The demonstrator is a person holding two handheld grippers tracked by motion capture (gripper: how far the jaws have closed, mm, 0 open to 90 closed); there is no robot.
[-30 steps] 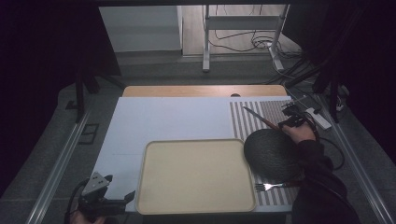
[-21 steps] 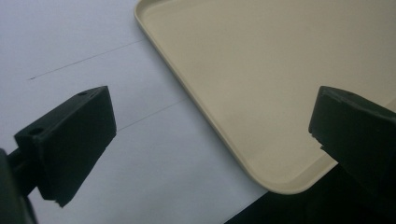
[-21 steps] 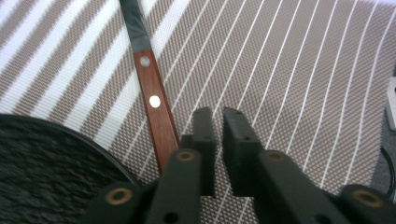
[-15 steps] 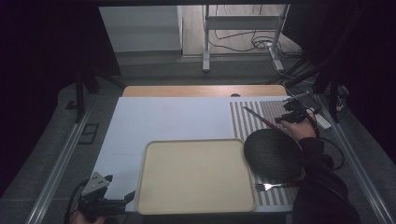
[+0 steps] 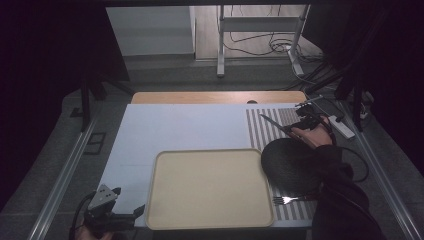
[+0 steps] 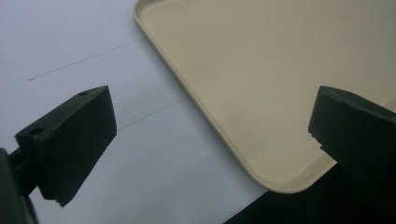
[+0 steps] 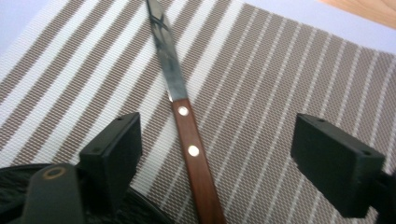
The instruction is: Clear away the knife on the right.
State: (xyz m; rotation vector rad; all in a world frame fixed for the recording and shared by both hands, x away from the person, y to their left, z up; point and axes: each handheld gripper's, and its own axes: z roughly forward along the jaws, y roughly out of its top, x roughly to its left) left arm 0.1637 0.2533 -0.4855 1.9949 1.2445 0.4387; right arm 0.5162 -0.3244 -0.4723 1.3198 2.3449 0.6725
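Note:
A knife (image 7: 187,126) with a brown riveted handle lies on the striped placemat (image 7: 289,70), its blade pointing away. My right gripper (image 7: 215,149) stands open over the handle, one jaw on each side, without touching it. In the high view this gripper (image 5: 303,123) sits at the mat's far right, just beyond the black plate (image 5: 290,162). A beige tray (image 5: 210,187) lies at the table's front centre. My left gripper (image 5: 131,215) hovers open at the tray's near left corner (image 6: 280,184), nothing between its jaws.
A fork (image 5: 287,200) rests on the placemat (image 5: 260,127) in front of the black plate. A pale blue sheet (image 5: 175,125) covers the table top, with a wooden strip (image 5: 215,97) along the far edge. A white power strip (image 5: 342,126) lies off the right side.
My right gripper has shifted slightly along the knife near the plate's far edge. The left gripper has stayed where it was.

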